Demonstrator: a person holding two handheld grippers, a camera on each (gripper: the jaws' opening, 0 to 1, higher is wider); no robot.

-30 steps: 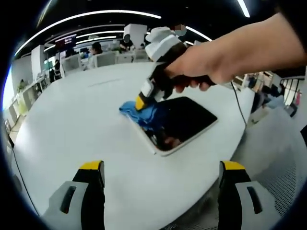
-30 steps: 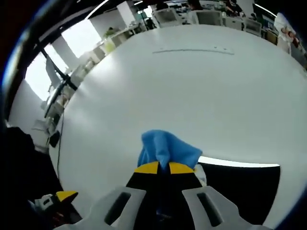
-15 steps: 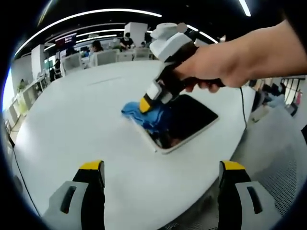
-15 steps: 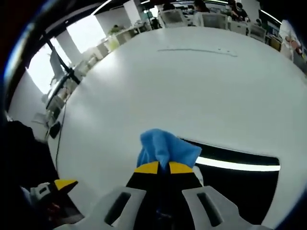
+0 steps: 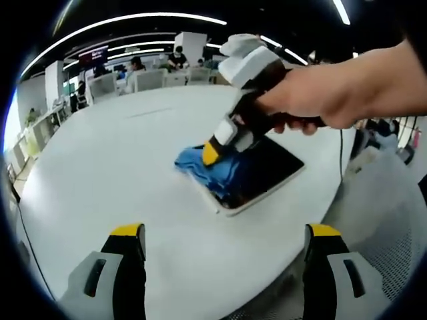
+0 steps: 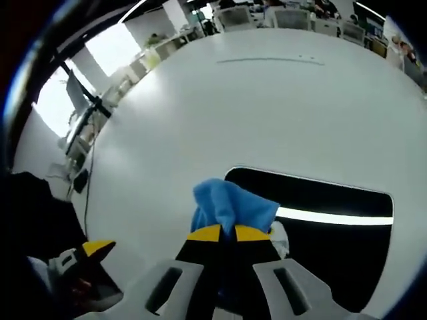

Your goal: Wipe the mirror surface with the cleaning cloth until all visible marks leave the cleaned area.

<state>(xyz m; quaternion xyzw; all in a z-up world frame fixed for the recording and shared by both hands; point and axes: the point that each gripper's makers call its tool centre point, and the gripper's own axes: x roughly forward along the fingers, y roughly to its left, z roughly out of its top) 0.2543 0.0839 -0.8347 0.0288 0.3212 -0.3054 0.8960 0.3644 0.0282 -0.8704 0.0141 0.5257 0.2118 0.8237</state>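
Right gripper (image 6: 221, 233), low centre in its own view, is clamped on the blue cloth (image 6: 230, 207), pressed onto the near end of the mirror (image 6: 333, 197); wiping is judged under way, and the next stroke should sweep across the remaining dark glass. Left gripper (image 5: 227, 233) hangs with jaws apart above the white table (image 5: 107, 173), while a hand (image 5: 320, 93) angles the right gripper down from upper right.

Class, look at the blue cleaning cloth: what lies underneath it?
The blue cleaning cloth, pinched by the right gripper, lies over one end of the dark rectangular white-framed mirror on the white table. Any marks beneath it are hidden.
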